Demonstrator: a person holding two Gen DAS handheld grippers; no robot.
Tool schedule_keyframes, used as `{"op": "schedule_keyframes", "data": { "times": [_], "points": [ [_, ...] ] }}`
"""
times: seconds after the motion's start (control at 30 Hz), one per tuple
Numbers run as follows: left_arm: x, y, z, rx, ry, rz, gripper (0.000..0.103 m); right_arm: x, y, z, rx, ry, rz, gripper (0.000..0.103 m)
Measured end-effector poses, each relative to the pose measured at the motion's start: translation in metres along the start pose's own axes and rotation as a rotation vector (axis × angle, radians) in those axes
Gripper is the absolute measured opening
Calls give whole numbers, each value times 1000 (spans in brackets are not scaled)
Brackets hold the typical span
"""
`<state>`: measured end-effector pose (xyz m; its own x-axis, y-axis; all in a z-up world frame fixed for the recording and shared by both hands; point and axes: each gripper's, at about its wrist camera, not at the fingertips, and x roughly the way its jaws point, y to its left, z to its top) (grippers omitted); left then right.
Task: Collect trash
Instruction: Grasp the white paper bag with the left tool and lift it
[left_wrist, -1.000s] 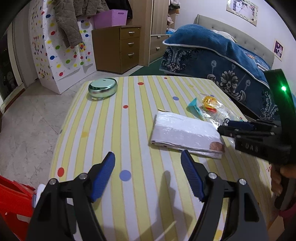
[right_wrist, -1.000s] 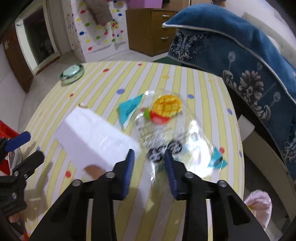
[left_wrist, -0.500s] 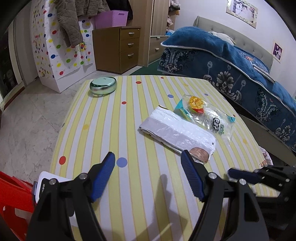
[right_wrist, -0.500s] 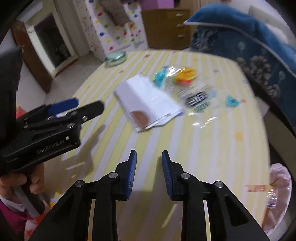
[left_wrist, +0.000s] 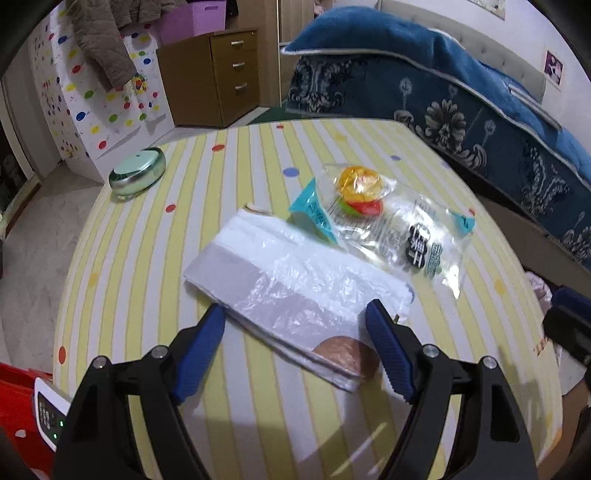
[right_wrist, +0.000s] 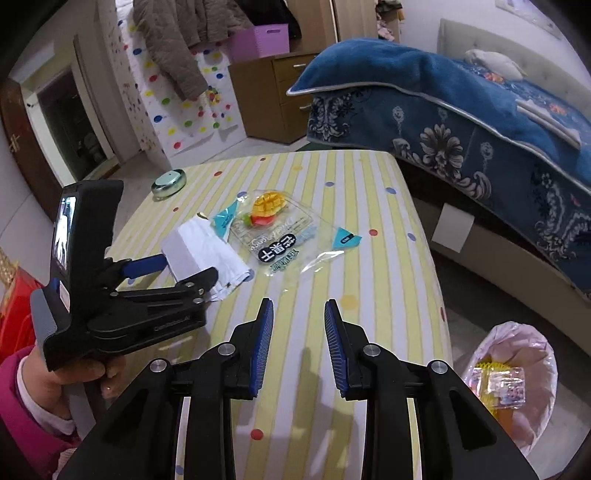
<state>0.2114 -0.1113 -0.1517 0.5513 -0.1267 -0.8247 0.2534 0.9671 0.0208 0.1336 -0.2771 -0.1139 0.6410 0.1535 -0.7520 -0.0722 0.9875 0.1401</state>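
Since a second ago left gripper (left_wrist: 295, 339) is closing in on the white bag (left_wrist: 288, 288), jaws opening around it, untouched. Thin plastic's probably slipping or bunching up.

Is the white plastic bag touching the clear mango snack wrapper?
Touching. In the left wrist view the white plastic bag overlaps the teal corner of the clear mango snack wrapper, no tablecloth between.

Home bedroom: bed (right_wrist: 461, 110), drawers (left_wrist: 218, 77)

Near half of surface (right_wrist: 369, 295) wide open; bed (right_wrist: 461, 147) crowds right edge, left claw (right_wrist: 192, 269) blocks left side.
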Motion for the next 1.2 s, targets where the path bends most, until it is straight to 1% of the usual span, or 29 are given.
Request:
{"op": "schedule_keyframes", "data": {
  "times": [0.1,0.23,0.33,0.4,0.47,0.5,0.53,0.57,0.6,0.63,0.7,0.73,0.77,0.8,0.83,0.87,0.9,0.93,0.97,1.03,1.07,1.1,1.17,1.2],
  "points": [
    [-7,13,-9,4,11,3,76,0,0,-2,3,0,6,30],
    [-19,40,-23,11,35,-1,76,0,4,-2,-1,-4,22,30],
    [-26,61,-28,1,46,23,75,0,9,0,-5,-11,38,30],
    [-35,69,-29,-16,18,-30,75,-1,11,1,-5,-18,41,30],
    [-41,65,-27,-14,-16,-81,77,-1,11,3,1,-24,45,30],
    [-42,60,-25,-2,-31,-101,83,-1,10,4,3,-26,45,30],
    [-43,53,-23,15,-44,-114,86,-2,10,5,4,-27,41,30],
    [-41,45,-22,41,-50,-118,91,-2,9,6,4,-27,39,31],
    [-36,36,-20,69,-46,-113,92,-2,8,7,6,-27,37,32],
    [-28,29,-17,92,-28,-91,92,-4,6,7,8,-30,34,36],
    [-15,21,-11,90,5,-60,90,-7,4,6,9,-33,27,36],
    [-10,20,-10,73,21,-63,87,-8,3,6,9,-35,25,37],
    [-6,20,-8,60,36,-63,81,-9,1,6,10,-35,23,37],
    [-5,18,-7,55,26,-44,77,-9,-1,5,11,-34,21,37],
    [-5,17,-6,56,26,-29,75,-9,-2,5,12,-33,18,37],
    [-5,16,-7,57,24,-21,70,-8,-3,5,14,-32,17,37],
    [-6,16,-7,59,19,-18,65,-8,-4,4,17,-30,18,37],
    [-8,16,-9,64,12,-19,63,-7,-5,4,19,-29,19,37],
    [-10,17,-12,65,7,-19,58,-7,-6,4,18,-29,20,37],
    [-15,20,-18,65,-4,-21,51,-6,-5,3,15,-26,23,37],
    [-17,23,-21,63,-10,-21,43,-4,-4,3,10,-22,25,37],
    [-20,24,-23,62,-16,-24,30,-3,-2,2,4,-20,27,37],
    [-25,28,-26,63,-26,-41,15,0,1,2,-8,-16,33,37],
    [-27,29,-27,62,-31,-47,10,1,2,2,-16,-12,34,37]
  ]
}}
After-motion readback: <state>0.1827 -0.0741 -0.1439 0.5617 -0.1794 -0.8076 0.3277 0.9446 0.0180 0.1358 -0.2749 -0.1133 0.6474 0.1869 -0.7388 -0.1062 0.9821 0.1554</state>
